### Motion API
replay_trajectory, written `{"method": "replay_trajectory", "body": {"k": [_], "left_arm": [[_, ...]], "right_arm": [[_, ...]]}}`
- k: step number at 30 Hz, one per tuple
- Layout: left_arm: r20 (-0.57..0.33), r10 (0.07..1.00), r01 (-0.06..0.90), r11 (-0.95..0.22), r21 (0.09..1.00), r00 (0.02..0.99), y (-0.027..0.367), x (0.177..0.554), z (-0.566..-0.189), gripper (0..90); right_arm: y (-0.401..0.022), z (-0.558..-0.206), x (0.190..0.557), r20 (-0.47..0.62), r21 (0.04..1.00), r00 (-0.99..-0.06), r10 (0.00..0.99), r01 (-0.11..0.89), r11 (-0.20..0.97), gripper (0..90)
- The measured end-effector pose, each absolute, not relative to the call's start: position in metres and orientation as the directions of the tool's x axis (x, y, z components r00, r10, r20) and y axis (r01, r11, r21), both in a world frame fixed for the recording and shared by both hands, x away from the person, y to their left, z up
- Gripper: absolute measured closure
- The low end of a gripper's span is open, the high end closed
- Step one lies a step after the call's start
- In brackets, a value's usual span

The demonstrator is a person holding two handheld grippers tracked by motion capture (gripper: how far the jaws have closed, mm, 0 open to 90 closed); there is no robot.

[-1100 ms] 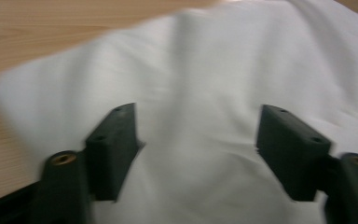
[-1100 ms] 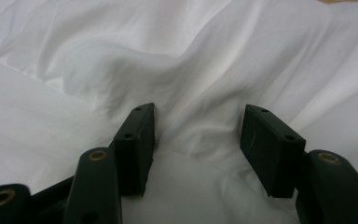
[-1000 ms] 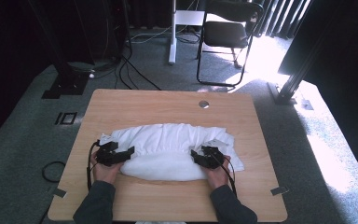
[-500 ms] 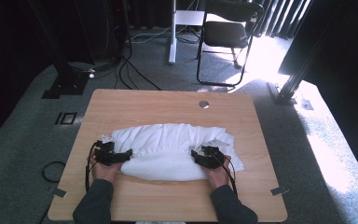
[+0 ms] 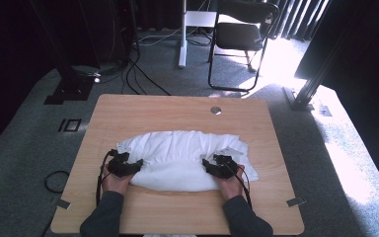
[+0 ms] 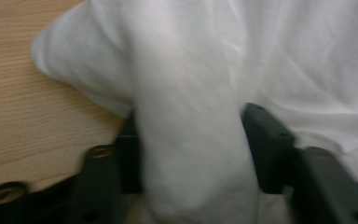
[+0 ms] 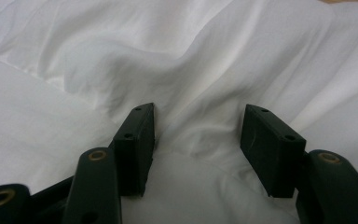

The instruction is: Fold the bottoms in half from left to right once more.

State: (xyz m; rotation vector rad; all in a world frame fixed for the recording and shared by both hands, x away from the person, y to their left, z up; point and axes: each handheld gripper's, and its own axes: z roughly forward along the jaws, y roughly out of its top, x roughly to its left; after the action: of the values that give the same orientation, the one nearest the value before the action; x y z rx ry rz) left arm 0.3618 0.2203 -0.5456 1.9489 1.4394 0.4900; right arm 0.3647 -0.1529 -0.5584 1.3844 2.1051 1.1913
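Grey carpet w/ cables, a black chair beyond the far edge, sun patch at right. Wood table fills the mid of the high view; round grommet near its far edge, right of centre.

White cloth lies bunched in a wide mound across the table's near half, running left to right, closer to the near edge than the far one; its right end reaches further toward the right edge than its left end does toward the left edge.

Person's forearms in dark sleeves come in over the near edge, one at each end of the cloth.

Left gripper sits at the cloth's left end. Its jaws have just been closing, and in the left gripper view a thick fold of cloth stands between them, pressed on both sides: holding cloth at a medium gap. Bare wood shows left of that fold.

Right gripper rests on the cloth's right part, near side. In the right gripper view jaws stand medium-wide, tips down on rumpled cloth w/ a low ridge between them; can't tell if the pads pinch it.
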Motion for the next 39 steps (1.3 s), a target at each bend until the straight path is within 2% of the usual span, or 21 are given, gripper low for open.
{"method": "replay_trajectory", "body": {"k": [1, 2, 3, 7, 10, 22, 26, 29, 32, 39], "left_arm": [[-0.083, 0.942, 0.696, -0.179, 0.695, 0.325, 0.220, 0.362, -0.546, 62.7], [-0.138, 0.932, 0.696, -0.147, 0.703, 0.336, 0.224, 0.362, -0.547, 62.7], [-0.154, 0.928, 0.696, -0.137, 0.705, 0.339, 0.226, 0.362, -0.548, 75.5], [-0.227, 0.913, 0.698, -0.082, 0.711, 0.338, 0.235, 0.360, -0.552, 81.1], [-0.299, 0.897, 0.707, -0.021, 0.707, 0.326, 0.243, 0.361, -0.555, 82.1], [-0.318, 0.885, 0.706, -0.017, 0.708, 0.341, 0.248, 0.360, -0.555, 82.3], [-0.322, 0.880, 0.696, -0.013, 0.718, 0.349, 0.248, 0.359, -0.552, 82.3], [-0.331, 0.874, 0.686, -0.003, 0.728, 0.356, 0.249, 0.357, -0.548, 82.3], [-0.335, 0.868, 0.678, -0.002, 0.735, 0.366, 0.249, 0.355, -0.543, 82.4], [-0.329, 0.854, 0.649, -0.013, 0.761, 0.402, 0.249, 0.356, -0.525, 82.4]], "right_arm": [[-0.153, -0.558, 0.365, 0.149, 0.798, -0.460, 0.875, 0.579, 0.168, 44.2], [-0.153, -0.558, 0.365, 0.150, 0.798, -0.458, 0.876, 0.579, 0.166, 44.1], [-0.153, -0.558, 0.364, 0.149, 0.798, -0.459, 0.876, 0.579, 0.167, 44.1], [-0.155, -0.558, 0.364, 0.148, 0.799, -0.462, 0.874, 0.577, 0.170, 43.7], [-0.157, -0.558, 0.364, 0.138, 0.799, -0.463, 0.876, 0.574, 0.177, 43.1], [-0.171, -0.556, 0.355, 0.128, 0.808, -0.448, 0.885, 0.565, 0.169, 40.6], [-0.172, -0.542, 0.348, 0.101, 0.830, -0.447, 0.889, 0.531, 0.173, 50.2], [-0.164, -0.528, 0.343, 0.062, 0.848, -0.486, 0.872, 0.486, 0.211, 55.3], [-0.153, -0.517, 0.342, 0.052, 0.858, -0.533, 0.844, 0.456, 0.235, 55.6], [-0.119, -0.512, 0.349, 0.047, 0.854, -0.599, 0.799, 0.439, 0.279, 48.9]]}}
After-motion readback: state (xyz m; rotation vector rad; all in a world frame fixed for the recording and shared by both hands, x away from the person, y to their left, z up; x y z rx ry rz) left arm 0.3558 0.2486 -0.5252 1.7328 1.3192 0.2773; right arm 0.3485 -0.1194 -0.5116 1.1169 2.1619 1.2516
